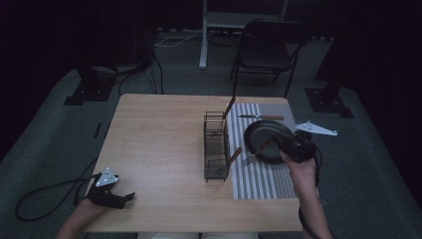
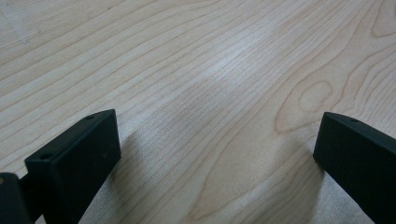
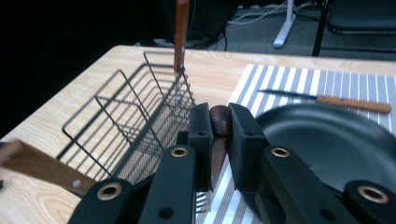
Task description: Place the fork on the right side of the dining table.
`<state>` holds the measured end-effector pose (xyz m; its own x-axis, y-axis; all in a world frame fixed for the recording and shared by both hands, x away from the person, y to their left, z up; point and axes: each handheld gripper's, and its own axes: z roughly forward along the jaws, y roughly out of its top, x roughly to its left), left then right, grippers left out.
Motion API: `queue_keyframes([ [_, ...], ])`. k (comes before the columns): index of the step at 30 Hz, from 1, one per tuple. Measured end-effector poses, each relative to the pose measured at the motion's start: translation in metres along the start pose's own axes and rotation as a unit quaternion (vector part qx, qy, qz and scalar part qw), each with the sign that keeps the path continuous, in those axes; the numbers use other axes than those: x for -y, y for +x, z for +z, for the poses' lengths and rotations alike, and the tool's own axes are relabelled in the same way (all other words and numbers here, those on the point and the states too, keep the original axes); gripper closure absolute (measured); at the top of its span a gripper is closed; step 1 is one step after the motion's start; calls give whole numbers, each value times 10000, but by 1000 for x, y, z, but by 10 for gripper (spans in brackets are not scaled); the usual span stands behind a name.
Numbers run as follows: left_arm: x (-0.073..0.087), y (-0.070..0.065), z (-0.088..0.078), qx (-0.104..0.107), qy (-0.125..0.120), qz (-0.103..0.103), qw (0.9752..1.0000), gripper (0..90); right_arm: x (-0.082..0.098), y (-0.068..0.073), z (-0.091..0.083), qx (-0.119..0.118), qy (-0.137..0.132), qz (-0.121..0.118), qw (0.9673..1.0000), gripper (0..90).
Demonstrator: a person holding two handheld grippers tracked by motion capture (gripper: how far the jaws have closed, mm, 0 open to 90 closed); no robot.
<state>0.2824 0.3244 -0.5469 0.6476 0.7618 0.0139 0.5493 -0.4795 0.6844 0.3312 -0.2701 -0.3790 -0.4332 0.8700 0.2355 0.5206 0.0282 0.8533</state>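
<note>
Light wooden table under my rig. Grey striped placemat at 3 o'clock, round black plate on it. Black wire cutlery rack beside mat's 9 o'clock edge. My right gripper clamps wooden-handled fork over plate's 7 o'clock rim. My left gripper at 7 o'clock, jaws wide apart, empty.

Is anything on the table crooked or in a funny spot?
Not really. The wooden-handled fork hangs tilted, tines down, because the right gripper is clamped on its handle beside the black round plate. One utensil leans out of the black wire rack.
</note>
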Motion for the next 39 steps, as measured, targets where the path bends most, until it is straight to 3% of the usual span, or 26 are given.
queue_keyframes([
  [16,0,0,0,1,4,1,10000,5,39,-2,-5,215,-158,406,9988,811],
  [26,0,0,0,1,4,1,10000,5,50,-8,-12,238,-285,645,9972,810],
  [30,0,0,0,1,4,3,10000,5,63,-24,-23,238,-232,1004,9944,799],
  [39,0,0,0,1,5,1,10000,5,80,-48,-32,290,-22,1274,9914,764],
])
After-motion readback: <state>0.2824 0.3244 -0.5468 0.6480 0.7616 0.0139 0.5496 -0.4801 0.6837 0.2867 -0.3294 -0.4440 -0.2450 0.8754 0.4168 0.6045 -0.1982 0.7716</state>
